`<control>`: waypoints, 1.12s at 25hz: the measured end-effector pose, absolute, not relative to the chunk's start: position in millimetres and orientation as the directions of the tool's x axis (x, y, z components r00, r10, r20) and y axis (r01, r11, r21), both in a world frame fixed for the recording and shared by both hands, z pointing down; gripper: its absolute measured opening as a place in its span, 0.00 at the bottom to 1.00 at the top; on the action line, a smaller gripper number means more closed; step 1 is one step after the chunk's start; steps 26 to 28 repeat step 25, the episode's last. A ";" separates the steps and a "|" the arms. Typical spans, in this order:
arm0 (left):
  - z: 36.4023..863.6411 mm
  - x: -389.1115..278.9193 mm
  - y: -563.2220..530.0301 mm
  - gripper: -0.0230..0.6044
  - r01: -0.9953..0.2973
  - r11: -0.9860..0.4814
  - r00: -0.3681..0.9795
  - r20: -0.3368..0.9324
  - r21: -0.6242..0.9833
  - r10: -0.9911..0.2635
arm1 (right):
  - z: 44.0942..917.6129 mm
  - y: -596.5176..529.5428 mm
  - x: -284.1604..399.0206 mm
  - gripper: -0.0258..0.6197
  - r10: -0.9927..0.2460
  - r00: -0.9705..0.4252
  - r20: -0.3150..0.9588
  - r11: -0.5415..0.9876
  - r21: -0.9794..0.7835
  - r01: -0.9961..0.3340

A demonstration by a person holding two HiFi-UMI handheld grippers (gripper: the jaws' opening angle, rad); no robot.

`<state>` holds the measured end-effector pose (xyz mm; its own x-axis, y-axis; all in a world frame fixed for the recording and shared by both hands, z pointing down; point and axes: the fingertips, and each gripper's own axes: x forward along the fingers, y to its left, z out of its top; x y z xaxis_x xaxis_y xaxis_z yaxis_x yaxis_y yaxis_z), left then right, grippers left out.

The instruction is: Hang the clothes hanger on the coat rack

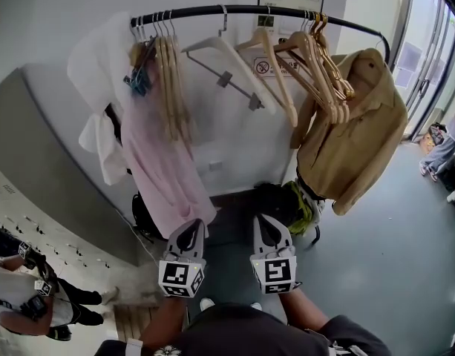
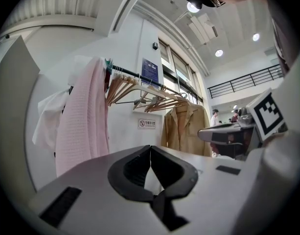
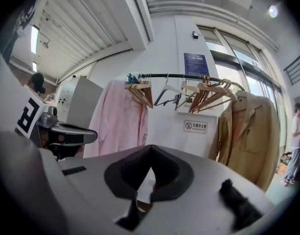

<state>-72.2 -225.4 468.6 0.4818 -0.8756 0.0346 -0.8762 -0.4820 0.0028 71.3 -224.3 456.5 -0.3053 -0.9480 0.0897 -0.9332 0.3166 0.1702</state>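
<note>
Left gripper [image 1: 191,232] and right gripper [image 1: 269,225], lower centre, are clenched on nothing, and the pale wooden clothes hangers [image 1: 310,59] already hook over the black metal coat rack rail [image 1: 242,10] at top, so the hands are probably best drawn back without brushing them.

My left gripper [image 2: 150,147] fills the lower middle of the frame, its two black jaws closed tip to tip with nothing between them. Beyond it, at middle left, a pink garment [image 2: 83,124] hangs from the black rail of the coat rack [image 2: 135,76], with a white garment [image 2: 48,117] just to its left. Bare wooden hangers [image 2: 121,88] hang in bunches along the rail toward the centre, and a tan jacket [image 2: 186,129] hangs at its far end. A small no-smoking sign [image 2: 147,124] is fixed to the white wall below the hangers, and a blue notice [image 2: 151,72] above the rail. At the right edge my right gripper [image 2: 204,134] shows side-on, pointing left, with its marker cube [image 2: 269,112] above.
</note>
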 end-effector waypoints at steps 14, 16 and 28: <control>463.3 -63.0 -219.6 0.05 -0.864 -0.503 0.502 0.044 -0.025 -0.864 | 454.6 -219.4 74.5 0.06 -0.942 -0.325 0.080 0.334 0.175 -0.926; 464.2 -61.3 -218.5 0.05 -0.860 -0.510 0.508 0.047 -0.026 -0.860 | 456.1 -218.9 76.2 0.06 -0.943 -0.322 0.083 0.332 0.175 -0.927; 466.4 -54.0 -216.2 0.05 -0.847 -0.531 0.529 0.066 -0.033 -0.846 | 461.0 -220.1 83.2 0.06 -0.945 -0.310 0.103 0.324 0.186 -0.927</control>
